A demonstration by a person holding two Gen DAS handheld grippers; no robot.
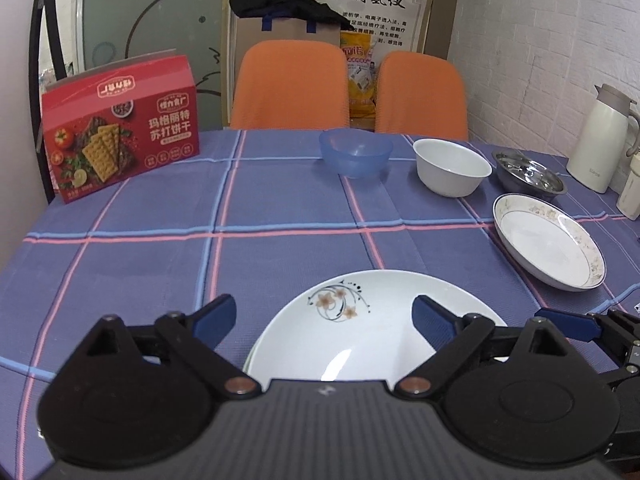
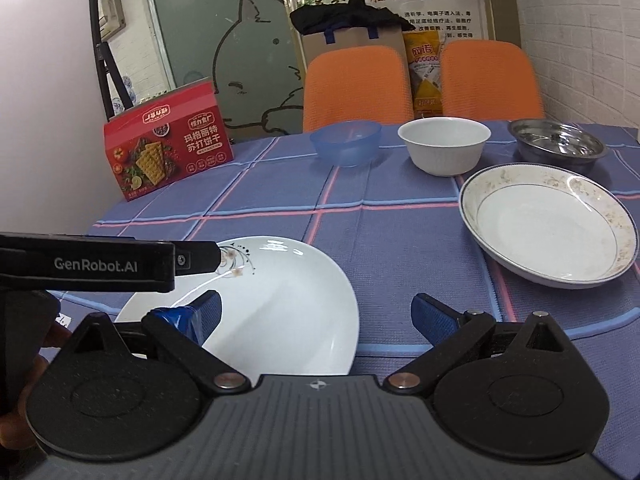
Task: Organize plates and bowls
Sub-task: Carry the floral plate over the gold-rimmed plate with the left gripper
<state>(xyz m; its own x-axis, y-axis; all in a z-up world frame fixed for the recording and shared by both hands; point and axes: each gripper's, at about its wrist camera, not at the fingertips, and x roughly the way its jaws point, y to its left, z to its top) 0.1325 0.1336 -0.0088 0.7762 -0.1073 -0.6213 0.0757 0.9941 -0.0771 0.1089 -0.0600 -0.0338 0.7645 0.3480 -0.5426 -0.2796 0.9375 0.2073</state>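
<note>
Evidently nothing is stacked yet: both the left gripper (image 1: 324, 318) and right gripper (image 2: 316, 316) hover with fingers spread over the white flower-painted plate (image 1: 360, 336), while the gold-rimmed plate (image 1: 550, 242) and three bowls lie beyond it.

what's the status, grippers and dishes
Left gripper open over flower plate, not gripping. Right gripper open beside it. Rimmed plate, blue bowl, white bowl, steel bowl all apart, unstacked. Nothing in the way.
</note>
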